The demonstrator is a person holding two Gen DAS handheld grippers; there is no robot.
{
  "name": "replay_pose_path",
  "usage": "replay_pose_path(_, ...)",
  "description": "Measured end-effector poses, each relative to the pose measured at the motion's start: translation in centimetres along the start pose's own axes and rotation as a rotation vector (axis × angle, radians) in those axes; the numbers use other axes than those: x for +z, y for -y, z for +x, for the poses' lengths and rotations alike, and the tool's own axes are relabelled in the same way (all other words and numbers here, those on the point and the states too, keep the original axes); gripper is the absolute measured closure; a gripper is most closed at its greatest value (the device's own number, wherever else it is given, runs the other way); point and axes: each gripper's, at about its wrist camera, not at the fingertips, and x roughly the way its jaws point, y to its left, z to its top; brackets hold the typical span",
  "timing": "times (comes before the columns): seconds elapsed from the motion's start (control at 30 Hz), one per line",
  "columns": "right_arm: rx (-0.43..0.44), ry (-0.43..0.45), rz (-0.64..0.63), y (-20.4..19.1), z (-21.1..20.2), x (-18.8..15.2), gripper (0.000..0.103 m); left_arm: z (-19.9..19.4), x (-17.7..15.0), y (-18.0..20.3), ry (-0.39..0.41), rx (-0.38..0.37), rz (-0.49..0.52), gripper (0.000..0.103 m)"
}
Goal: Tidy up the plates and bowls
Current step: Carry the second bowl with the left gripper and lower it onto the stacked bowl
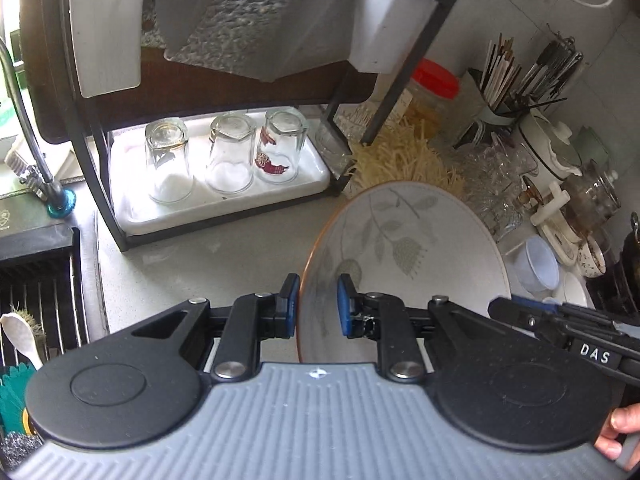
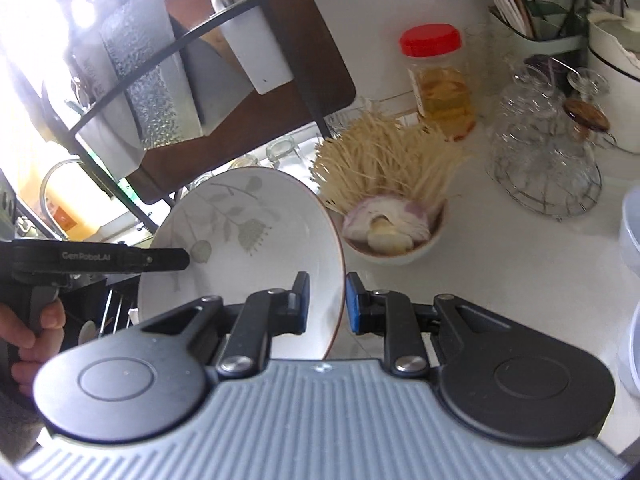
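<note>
Between the left gripper's (image 1: pixel 318 304) blue pads sits the left rim of a leaf-patterned plate (image 1: pixel 404 248), pinched narrow; the right gripper (image 2: pixel 328 302) clamps the opposite rim the same way (plate tilted, clear of the counter (image 1: pixel 192 256)). Beyond the fingers stand a rack (image 1: pixel 120 216) with upturned glasses (image 1: pixel 230 156) and a red-lidded jar (image 2: pixel 440 80).

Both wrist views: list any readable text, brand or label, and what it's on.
"DAS": white letters on the body of the right gripper, seen in the left wrist view.
"GenRobot.AI": pale print on the side of the left gripper, seen in the right wrist view.
Red-lidded jar: its side label is too blurred to read.
Plate: leaf pattern only, no text.
</note>
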Motion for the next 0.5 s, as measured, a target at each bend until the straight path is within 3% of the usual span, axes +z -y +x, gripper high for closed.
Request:
replay_pose_path(0.3, -0.023, -0.045, 0.010, 2.8, -1.1, -2.7, 0.081, 0.9, -3.9, 3.0, -0.043, 0.020, -0.017, 0.080)
replay_pose_path(0.5, -0.088, -0.096, -0.005, 4.5, -0.6, -4.0, 0.081, 3.0, -5.4, 4.9, -0.104, 0.009, 0.003, 0.080)
